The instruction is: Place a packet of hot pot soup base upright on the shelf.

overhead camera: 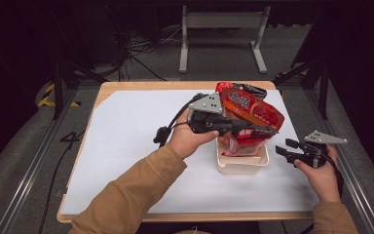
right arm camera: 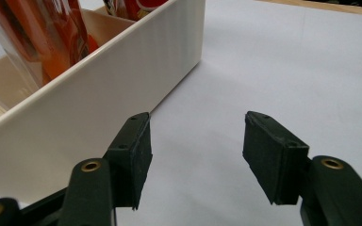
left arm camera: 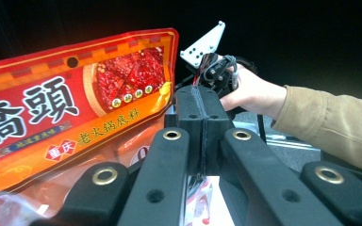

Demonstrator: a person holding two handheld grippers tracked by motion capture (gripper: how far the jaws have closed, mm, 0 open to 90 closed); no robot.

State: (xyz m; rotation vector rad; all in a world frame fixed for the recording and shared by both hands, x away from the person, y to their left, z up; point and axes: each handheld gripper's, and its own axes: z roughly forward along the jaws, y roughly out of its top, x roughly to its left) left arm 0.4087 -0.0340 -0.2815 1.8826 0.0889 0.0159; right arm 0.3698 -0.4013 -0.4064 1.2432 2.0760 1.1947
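Observation:
A red and orange food packet [overhead camera: 251,110] with printed characters hangs tilted, its lower clear end down inside a white open box [overhead camera: 241,166]. My left gripper [overhead camera: 271,130] lies level across the packet's front. In the left gripper view its jaws [left arm camera: 202,110] are pressed together with a thin edge of the packet [left arm camera: 75,103] between them. My right gripper [overhead camera: 280,149] rests just right of the box, open with nothing between its fingers. In the right gripper view that gripper [right arm camera: 195,146] faces bare white sheet beside the box wall [right arm camera: 99,94], and the packet [right arm camera: 52,37] stands inside.
A white sheet [overhead camera: 131,146] covers most of the wooden table [overhead camera: 126,85]. Dark floor, cables and a grey metal frame [overhead camera: 221,22] lie beyond the far edge. The other hand and its gripper [left arm camera: 209,66] show behind the left jaws.

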